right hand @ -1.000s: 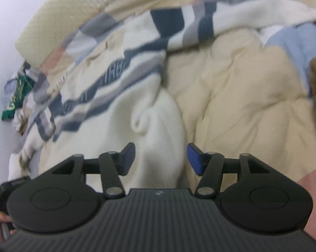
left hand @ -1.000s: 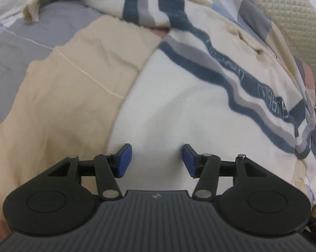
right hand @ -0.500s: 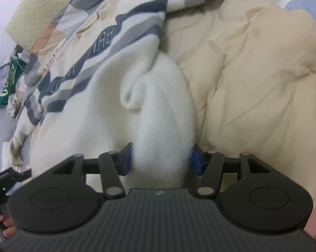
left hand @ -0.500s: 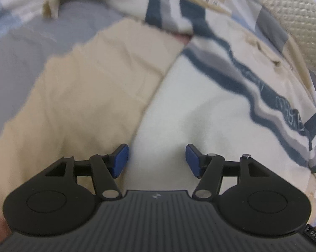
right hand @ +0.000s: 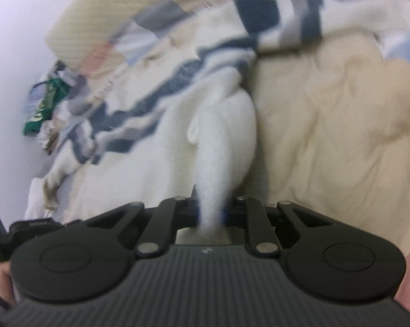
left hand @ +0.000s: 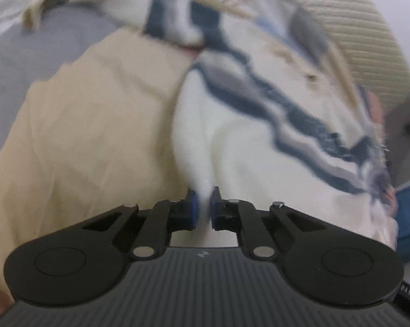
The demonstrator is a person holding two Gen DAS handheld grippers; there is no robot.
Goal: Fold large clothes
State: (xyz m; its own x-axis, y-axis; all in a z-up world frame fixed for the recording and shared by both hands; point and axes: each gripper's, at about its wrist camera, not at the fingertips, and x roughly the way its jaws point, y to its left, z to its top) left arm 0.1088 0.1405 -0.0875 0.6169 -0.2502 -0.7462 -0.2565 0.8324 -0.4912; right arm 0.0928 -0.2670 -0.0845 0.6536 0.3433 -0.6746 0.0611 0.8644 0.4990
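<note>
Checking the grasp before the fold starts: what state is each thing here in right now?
Cream fleece sweater with navy and grey stripes: spread on the bed, bottom hem pinched up at two spots.
Left tool: just closed, shut on the sweater.
Right tool: just closed, shut on a bunched fold of it.
Beige quilted bedcover: rumpled, lying under the sweater.

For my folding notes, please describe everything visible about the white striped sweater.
The sweater looks like soft, fleecy cream-white fabric with wavy navy and grey bands. It lies crumpled on a beige quilt. The left gripper and right gripper have just closed, each pinching a fold of its plain white part.
</note>
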